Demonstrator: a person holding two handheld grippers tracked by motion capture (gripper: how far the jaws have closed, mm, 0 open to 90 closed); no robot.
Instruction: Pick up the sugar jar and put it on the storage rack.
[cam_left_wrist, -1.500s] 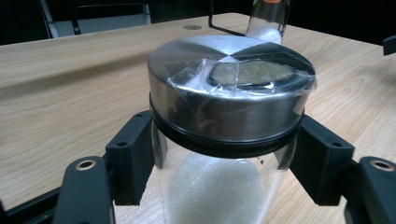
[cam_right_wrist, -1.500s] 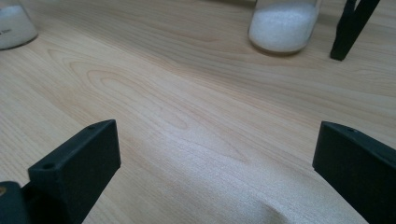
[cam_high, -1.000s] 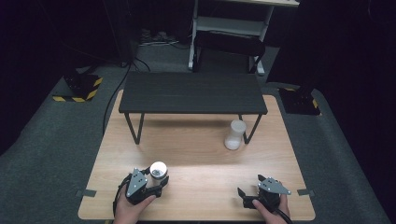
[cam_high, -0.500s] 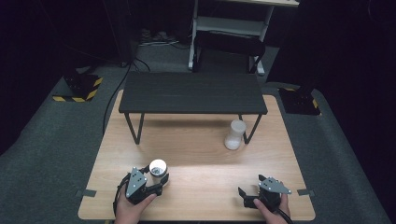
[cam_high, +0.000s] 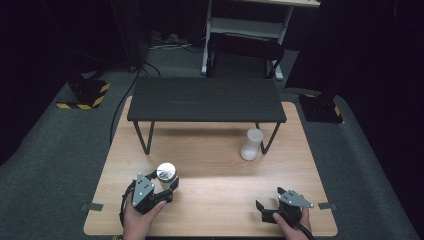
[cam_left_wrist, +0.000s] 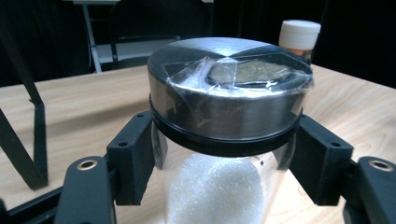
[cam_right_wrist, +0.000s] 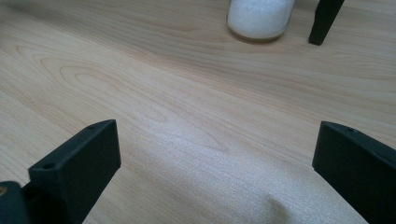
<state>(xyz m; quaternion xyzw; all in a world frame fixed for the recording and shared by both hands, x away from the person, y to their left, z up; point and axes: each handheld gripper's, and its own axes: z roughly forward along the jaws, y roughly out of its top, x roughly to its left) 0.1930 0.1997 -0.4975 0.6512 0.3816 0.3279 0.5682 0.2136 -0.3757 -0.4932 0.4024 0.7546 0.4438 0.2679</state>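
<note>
Jar with a shiny metal lid sits clamped in the left gripper, near the front left corner of the wooden table. From the left gripper view the jar is upright, both black jaws pressing its glass sides just under the lid, white grainy stuff inside (sugar or salt, can't tell). Some clear tape is stuck across the lid. Right gripper rests at the front right, jaws spread wide with nothing but bare wood between them. A second white-capped jar stands further back, beside a leg of the low black shelf.
</note>
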